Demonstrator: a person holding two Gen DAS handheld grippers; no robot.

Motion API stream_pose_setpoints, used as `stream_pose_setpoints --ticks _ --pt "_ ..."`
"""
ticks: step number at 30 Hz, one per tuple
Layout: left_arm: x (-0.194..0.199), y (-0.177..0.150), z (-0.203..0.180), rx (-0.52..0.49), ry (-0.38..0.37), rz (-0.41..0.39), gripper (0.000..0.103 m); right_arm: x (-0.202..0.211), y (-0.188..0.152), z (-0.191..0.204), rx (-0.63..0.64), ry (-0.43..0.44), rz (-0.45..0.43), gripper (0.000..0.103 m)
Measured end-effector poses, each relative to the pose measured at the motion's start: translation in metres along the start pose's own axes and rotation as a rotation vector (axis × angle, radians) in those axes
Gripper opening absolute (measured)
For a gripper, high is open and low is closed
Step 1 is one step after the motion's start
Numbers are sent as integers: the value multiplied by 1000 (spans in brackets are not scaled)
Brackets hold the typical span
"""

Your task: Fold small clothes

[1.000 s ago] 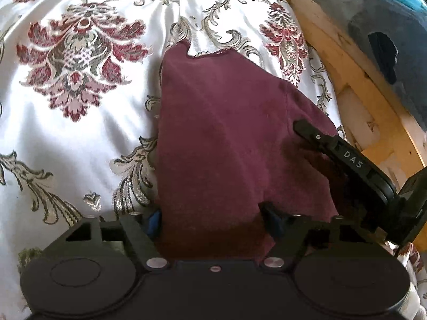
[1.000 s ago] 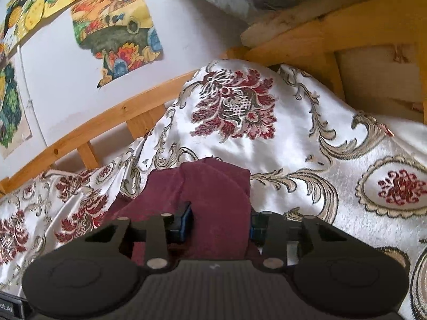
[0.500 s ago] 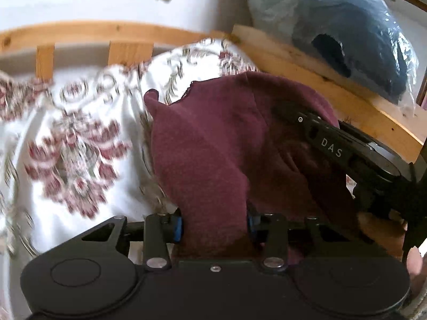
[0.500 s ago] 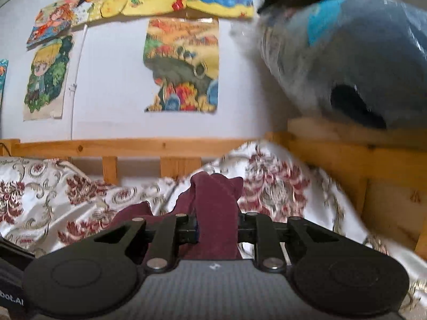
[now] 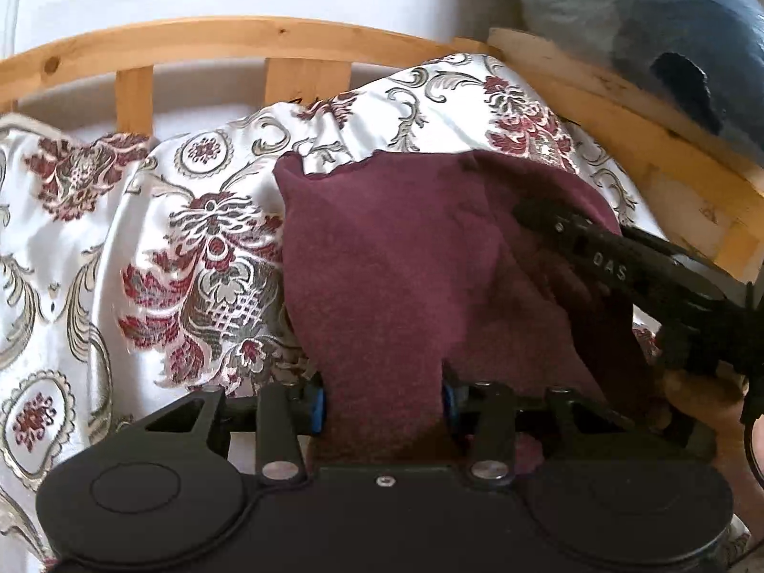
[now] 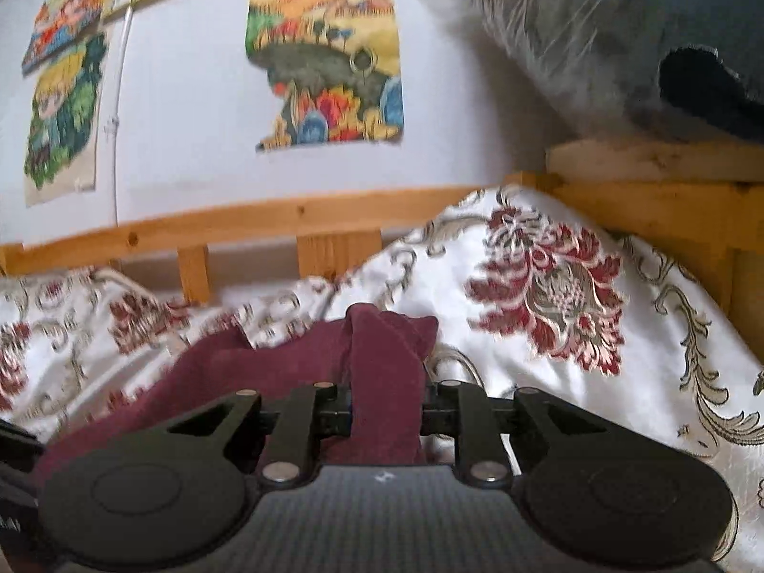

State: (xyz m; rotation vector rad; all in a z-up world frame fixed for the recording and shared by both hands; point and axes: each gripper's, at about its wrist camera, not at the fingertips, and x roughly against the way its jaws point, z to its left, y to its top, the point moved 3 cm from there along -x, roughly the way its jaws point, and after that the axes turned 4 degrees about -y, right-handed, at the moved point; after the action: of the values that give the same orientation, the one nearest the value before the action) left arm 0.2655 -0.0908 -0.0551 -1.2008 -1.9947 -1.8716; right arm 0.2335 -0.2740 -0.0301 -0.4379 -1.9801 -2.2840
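A small maroon garment (image 5: 406, 258) lies partly lifted over a white bedspread with red floral patterns (image 5: 143, 238). My left gripper (image 5: 382, 401) is shut on the garment's near edge, cloth bunched between its fingers. My right gripper (image 6: 387, 410) is shut on another bunched part of the same garment (image 6: 382, 358). The right gripper also shows in the left wrist view (image 5: 620, 267), at the garment's right side. The garment's far edge droops onto the bedspread.
A wooden bed rail (image 5: 238, 43) runs along the far side against a white wall with colourful pictures (image 6: 329, 62). A plastic-wrapped blue bundle (image 6: 644, 47) sits on a wooden frame (image 5: 644, 143) at the right.
Both grippers closed on the garment and lifted its near edge off the bed. Both cameras tilted up, so the rail and wall came into view.
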Motion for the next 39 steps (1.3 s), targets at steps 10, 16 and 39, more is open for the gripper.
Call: stream_pose_setpoints --ticks 10,16,39 --pt "-6 -3 5 60 0 14 60 -6 -17 -20 -70 -43 79 26" --pt "-3 -4 9 93 43 20 86 -6 -17 -19 -65 -56 82 34" --pt "18 5 14 196 164 -40 102 6 -1 -31 -87 -111 13 89"
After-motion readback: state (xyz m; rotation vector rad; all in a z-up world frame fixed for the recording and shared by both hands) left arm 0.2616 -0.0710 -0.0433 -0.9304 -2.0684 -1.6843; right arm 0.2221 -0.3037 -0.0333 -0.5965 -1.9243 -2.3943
